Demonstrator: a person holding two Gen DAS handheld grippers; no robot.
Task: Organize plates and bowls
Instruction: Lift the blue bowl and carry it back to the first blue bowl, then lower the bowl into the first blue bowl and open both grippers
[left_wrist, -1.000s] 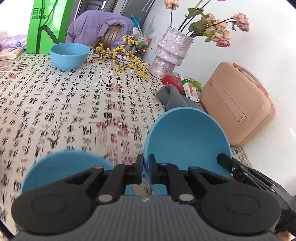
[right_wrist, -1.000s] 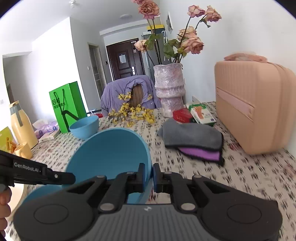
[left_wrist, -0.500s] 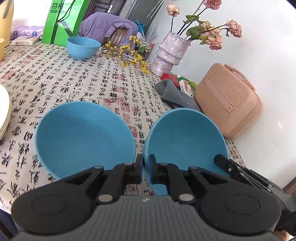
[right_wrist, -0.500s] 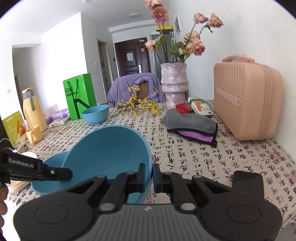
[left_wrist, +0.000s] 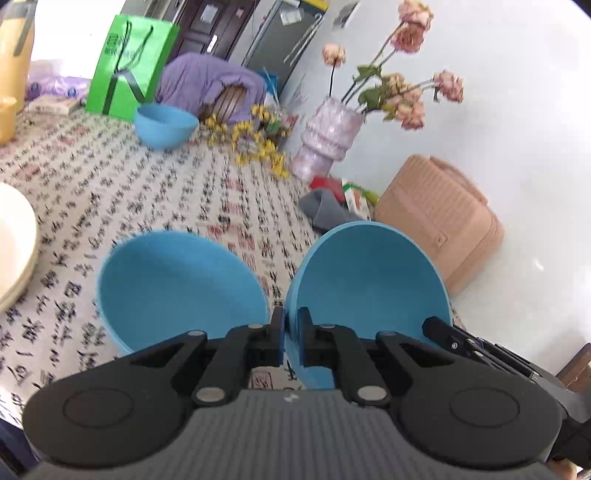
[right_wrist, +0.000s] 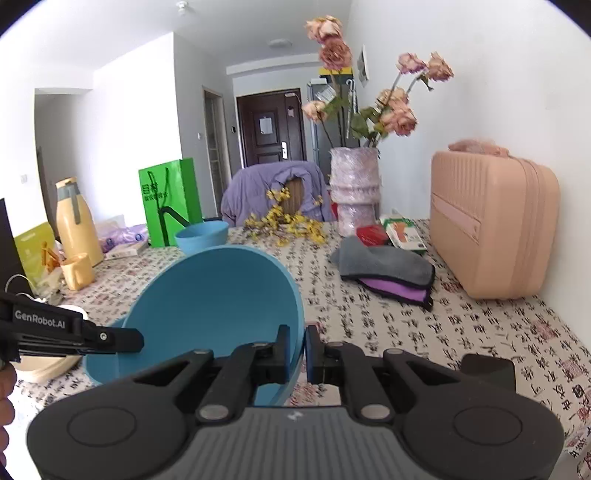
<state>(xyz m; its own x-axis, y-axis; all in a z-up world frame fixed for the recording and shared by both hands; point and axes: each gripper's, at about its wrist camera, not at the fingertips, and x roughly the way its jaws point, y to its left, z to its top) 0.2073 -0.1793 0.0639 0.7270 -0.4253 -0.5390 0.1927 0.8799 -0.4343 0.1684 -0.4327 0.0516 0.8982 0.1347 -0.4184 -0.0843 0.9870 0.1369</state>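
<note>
Left wrist view: left gripper (left_wrist: 291, 334) jaws clenched on tilted blue bowl (left_wrist: 369, 280), aloft beside second bowl (left_wrist: 177, 288) on the bench (left_wrist: 147, 192). Right gripper (right_wrist: 296, 349) pinches the same rim. Risk: uneven two-handed pull slips bowl.

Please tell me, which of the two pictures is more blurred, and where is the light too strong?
Left wrist view: motion blur smears the tablecloth print and the yellow flowers; the wall at right is washed out. Right wrist view: sharper, the folded cloths are crisp; the left wall glares. Both bend straight lines near the edges.
</note>
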